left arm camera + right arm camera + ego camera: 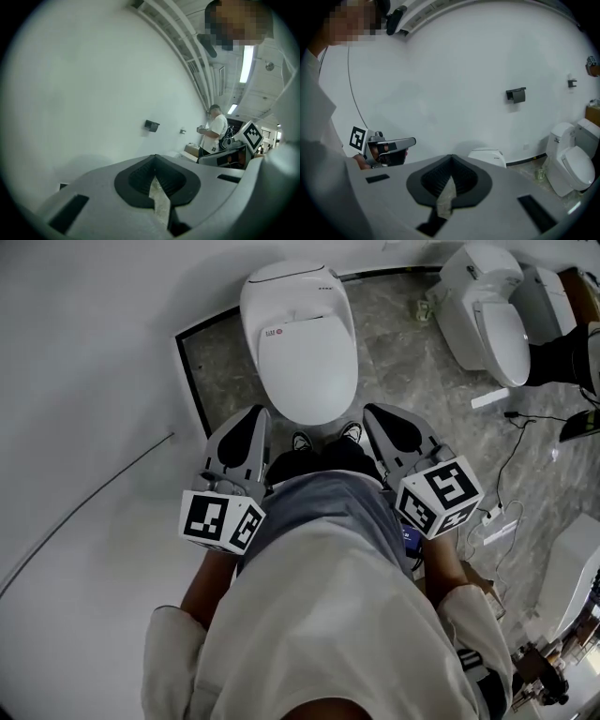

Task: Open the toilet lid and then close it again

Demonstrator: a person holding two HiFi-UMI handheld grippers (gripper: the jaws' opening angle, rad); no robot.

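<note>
At 12 o'clock before the person (328, 615), toilet lid (300, 343) lying fully shut; left gripper (259, 414) at its 7 o'clock and right gripper (370, 412) at 5, both closed, empty, off it; opening judged pending, needing a jaw tip under the front lip.

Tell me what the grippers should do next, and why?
Probably lower the right gripper toward the front edge of the white oval toilet lid: it lies shut, and this gripper and the left gripper hang closed, empty, apart from it.
</note>
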